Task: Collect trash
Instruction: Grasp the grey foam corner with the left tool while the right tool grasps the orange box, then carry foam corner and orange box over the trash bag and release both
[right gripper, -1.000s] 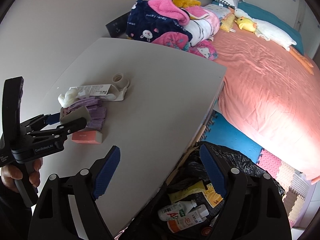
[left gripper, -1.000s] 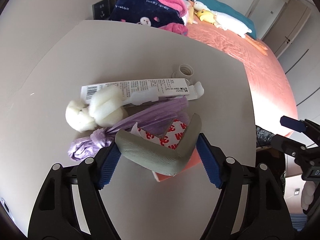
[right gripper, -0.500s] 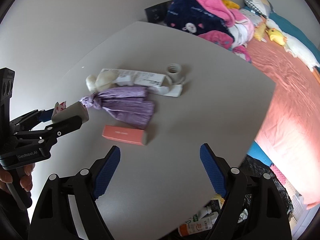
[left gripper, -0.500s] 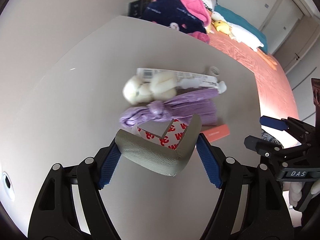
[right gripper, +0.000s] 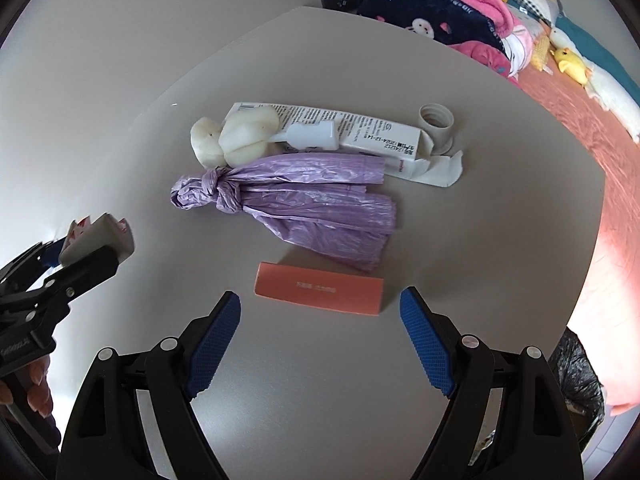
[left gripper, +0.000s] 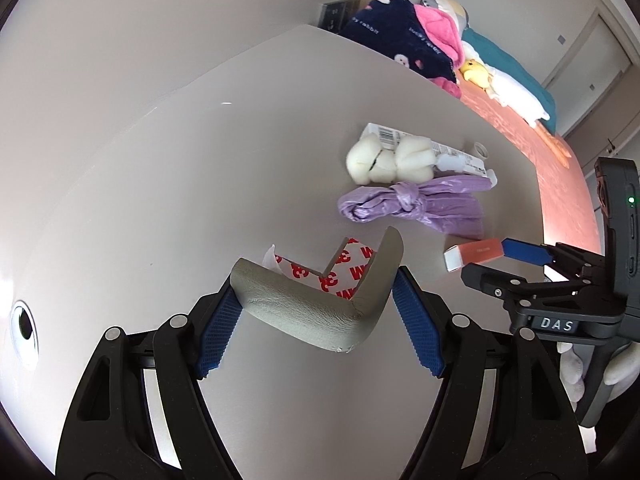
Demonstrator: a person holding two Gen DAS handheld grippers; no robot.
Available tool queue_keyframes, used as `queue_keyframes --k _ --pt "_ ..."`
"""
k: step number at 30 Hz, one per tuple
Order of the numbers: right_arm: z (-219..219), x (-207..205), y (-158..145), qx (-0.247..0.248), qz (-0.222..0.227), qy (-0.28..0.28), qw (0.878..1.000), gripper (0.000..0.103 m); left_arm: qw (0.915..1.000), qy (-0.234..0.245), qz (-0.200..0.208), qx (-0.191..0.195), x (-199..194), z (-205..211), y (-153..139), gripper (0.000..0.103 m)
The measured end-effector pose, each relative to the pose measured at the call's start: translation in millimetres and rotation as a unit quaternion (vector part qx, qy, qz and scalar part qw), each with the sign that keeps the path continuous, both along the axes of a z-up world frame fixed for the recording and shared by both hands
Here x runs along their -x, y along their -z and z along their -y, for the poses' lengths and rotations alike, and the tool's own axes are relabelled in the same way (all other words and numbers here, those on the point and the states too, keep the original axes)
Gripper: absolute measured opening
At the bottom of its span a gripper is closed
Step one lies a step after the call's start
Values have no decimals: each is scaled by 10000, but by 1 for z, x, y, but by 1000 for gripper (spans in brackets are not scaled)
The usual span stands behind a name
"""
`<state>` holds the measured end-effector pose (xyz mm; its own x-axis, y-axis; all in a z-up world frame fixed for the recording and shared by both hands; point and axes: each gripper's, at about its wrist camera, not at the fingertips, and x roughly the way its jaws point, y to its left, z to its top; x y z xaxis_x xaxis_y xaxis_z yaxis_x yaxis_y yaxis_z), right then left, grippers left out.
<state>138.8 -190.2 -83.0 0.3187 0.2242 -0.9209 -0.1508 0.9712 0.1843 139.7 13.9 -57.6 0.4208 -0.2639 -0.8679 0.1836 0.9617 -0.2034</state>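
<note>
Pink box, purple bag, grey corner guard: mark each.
pink box (right gripper: pixel 320 294), right wrist view, top face.
purple bag (right gripper: pixel 316 196), right wrist view, mid body.
grey corner guard (left gripper: pixel 316 304), left wrist view, outer bend.

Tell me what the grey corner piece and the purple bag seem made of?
Corner piece: probably soft foam, matte with a wrinkled skin; printed adhesive backing shows behind it. Purple bag: thin plastic film, slightly glossy, crinkled and knotted.

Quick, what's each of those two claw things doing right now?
Left gripper: shut on the grey corner guard.
Right gripper: open, empty, above the pink box.
</note>
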Motion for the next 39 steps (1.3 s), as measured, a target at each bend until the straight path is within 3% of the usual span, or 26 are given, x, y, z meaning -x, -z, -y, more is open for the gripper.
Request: queue_keyframes --k 7,9,10,19,39 --pt "-13 1 9 277 113 240 9993 82 10000 -68 -38 39 5 -15 4 72" --pt "-16 3 8 468 209 258 9984 68 10000 -63 -35 49 6 -16 4 72" --pt "-16 4 7 512 242 252 9981 67 10000 -58 -36 57 6 -16 4 72" --pt "1 14 1 217 3 247 9995 67 9998 68 -5 162 11 -3 1 72" --pt "61 60 -40 94 359 520 9980 67 9951 951 161 211 48 81 -28 72"
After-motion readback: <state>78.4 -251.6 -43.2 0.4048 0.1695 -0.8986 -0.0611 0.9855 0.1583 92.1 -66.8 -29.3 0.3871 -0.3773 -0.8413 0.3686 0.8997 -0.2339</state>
